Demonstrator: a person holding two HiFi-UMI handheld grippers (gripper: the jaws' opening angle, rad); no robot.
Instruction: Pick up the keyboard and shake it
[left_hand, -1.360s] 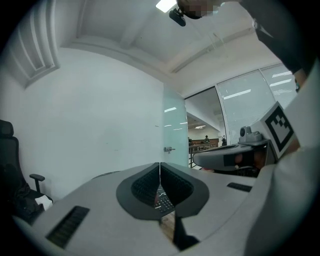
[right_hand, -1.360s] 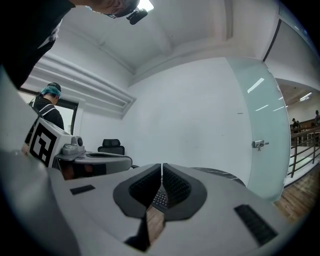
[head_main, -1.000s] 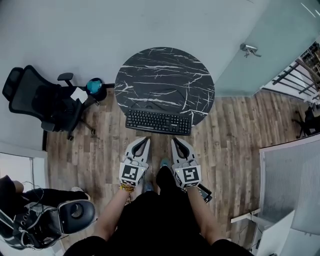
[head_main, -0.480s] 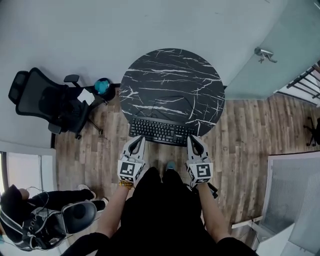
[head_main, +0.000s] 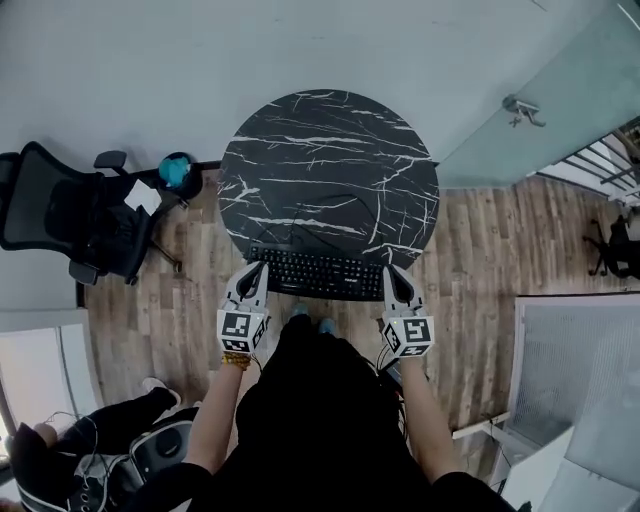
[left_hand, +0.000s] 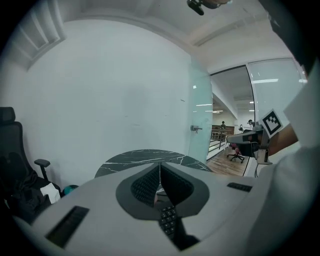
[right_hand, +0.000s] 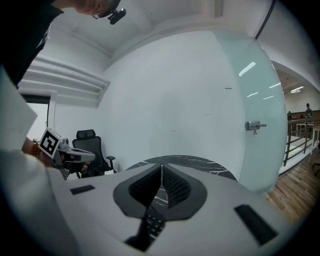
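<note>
Keyboard (head_main: 318, 272) flanked by left gripper (head_main: 257, 268) and right gripper (head_main: 392, 272), not lifted.
The keyboard is laid flat at the near edge of the round marble table (head_main: 330, 150), one gripper positioned at each end. Both jaw pairs are pressed together, empty; contact with the keyboard cannot be confirmed.

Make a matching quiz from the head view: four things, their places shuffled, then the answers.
1. black keyboard
2. black office chair
3. teal round object
4. metal door handle

A. on the frosted glass panel
B. at the picture's far left
C. near edge of the round black marble table
D. between chair and table

Pairs: 1-C, 2-B, 3-D, 4-A
</note>
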